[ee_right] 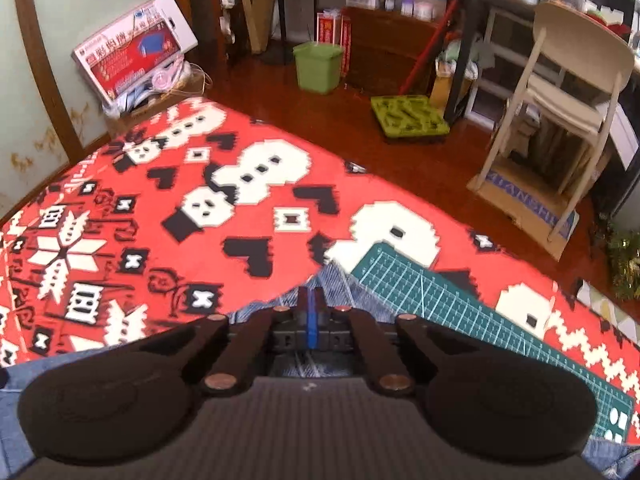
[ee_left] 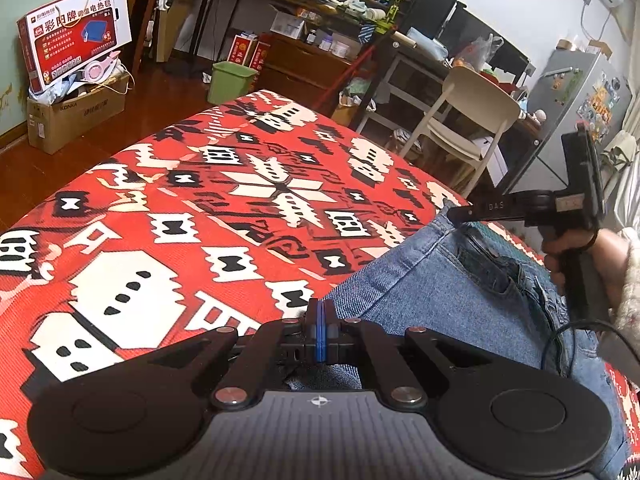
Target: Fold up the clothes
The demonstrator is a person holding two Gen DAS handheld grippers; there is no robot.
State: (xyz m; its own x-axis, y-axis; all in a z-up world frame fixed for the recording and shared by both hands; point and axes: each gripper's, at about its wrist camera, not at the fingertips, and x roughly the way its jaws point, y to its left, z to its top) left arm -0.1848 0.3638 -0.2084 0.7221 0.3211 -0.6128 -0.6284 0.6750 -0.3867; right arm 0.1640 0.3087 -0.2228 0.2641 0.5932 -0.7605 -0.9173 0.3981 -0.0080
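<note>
While both tools clamp denim, the left tool (ee_left: 320,312) pinches the jeans (ee_left: 440,280) edge at 6 o'clock; the right tool (ee_right: 309,300) grips beside a green mat (ee_right: 460,304). Red cloth (ee_left: 160,200) lies bare toward 10 o'clock.

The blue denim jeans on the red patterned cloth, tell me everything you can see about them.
The faded blue denim jeans lie on the red, white and black patterned cloth, partly over a green gridded cutting mat. A pocket and stitched seams show. The left tongs and right tongs are each shut on an edge of them.
</note>
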